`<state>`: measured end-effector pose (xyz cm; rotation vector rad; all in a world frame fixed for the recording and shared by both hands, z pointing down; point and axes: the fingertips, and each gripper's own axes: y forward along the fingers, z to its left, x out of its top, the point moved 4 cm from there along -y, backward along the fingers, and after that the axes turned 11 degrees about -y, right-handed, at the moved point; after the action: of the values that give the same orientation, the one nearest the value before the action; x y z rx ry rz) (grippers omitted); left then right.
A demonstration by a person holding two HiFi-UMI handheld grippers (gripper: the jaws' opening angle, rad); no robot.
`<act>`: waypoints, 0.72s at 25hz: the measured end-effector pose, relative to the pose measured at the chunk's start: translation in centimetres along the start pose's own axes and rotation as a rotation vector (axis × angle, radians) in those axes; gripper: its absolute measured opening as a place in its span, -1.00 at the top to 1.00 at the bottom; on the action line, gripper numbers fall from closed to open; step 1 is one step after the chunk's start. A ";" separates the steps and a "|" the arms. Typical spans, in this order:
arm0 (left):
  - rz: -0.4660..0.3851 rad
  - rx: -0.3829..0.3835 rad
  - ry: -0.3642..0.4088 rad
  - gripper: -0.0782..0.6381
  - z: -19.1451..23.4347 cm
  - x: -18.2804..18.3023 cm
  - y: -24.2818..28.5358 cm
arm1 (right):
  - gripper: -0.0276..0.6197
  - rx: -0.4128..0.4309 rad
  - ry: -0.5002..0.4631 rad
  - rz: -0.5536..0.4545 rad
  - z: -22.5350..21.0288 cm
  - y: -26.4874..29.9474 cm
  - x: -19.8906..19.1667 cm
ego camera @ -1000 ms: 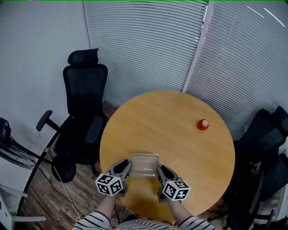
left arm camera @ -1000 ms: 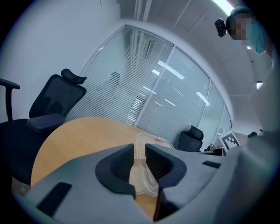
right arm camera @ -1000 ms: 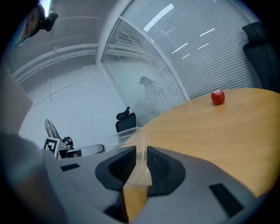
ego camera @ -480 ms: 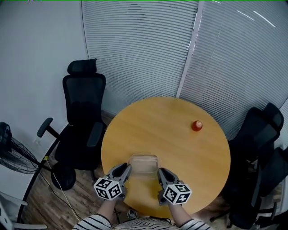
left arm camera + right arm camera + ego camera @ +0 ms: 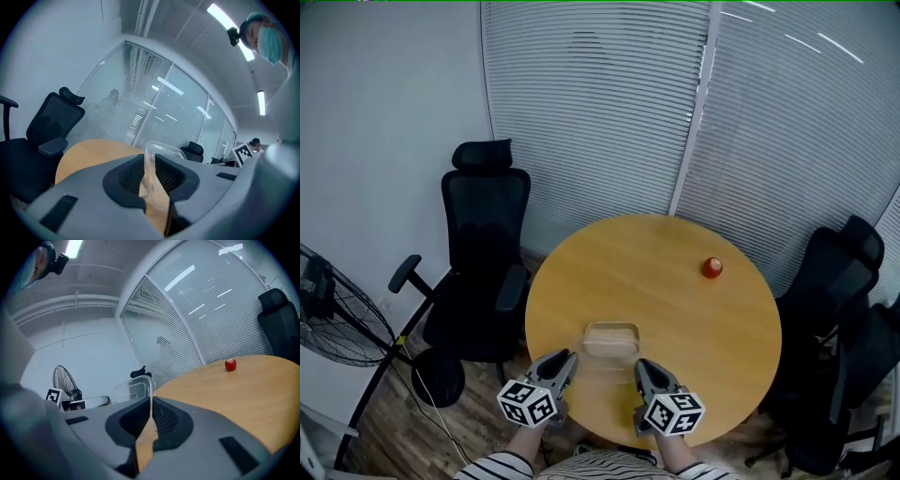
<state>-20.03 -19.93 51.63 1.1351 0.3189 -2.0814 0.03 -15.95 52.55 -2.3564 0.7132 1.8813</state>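
My left gripper (image 5: 149, 174) is pinched nearly closed on one short wall of the clear, rectangular plastic container (image 5: 611, 338), and my right gripper (image 5: 150, 411) is closed just as narrowly on the opposite wall, so the box is held between the two at the 6 o'clock edge of the round, light wooden counter (image 5: 675, 314). I cannot tell whether its base touches the wood or sits just above it. The thin plastic looks as if it would flex, so I judge this hold works best with gentle, equal pressure on both sides. Both grippers should stay at one height and any move should be made together, so the box neither twists nor slips out of one pinch. The small red round fruit (image 5: 712, 268) lies well apart at about 2 o'clock, and the black mesh office chair (image 5: 483, 239) stands off the counter at 9 o'clock. I can read no brand, label or writing on the container, and the only print is the black-and-white square markers on my gripper cubes (image 5: 528, 402)
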 end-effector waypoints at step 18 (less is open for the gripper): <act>-0.035 0.025 -0.007 0.54 -1.1 -1.7 -7.3 | 0.80 0.055 -0.047 0.013 4.9 -3.3 -1.6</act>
<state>-23.85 -13.39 51.46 1.1440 0.3119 -2.1249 -3.43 -11.00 51.96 -2.2721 0.7673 1.8896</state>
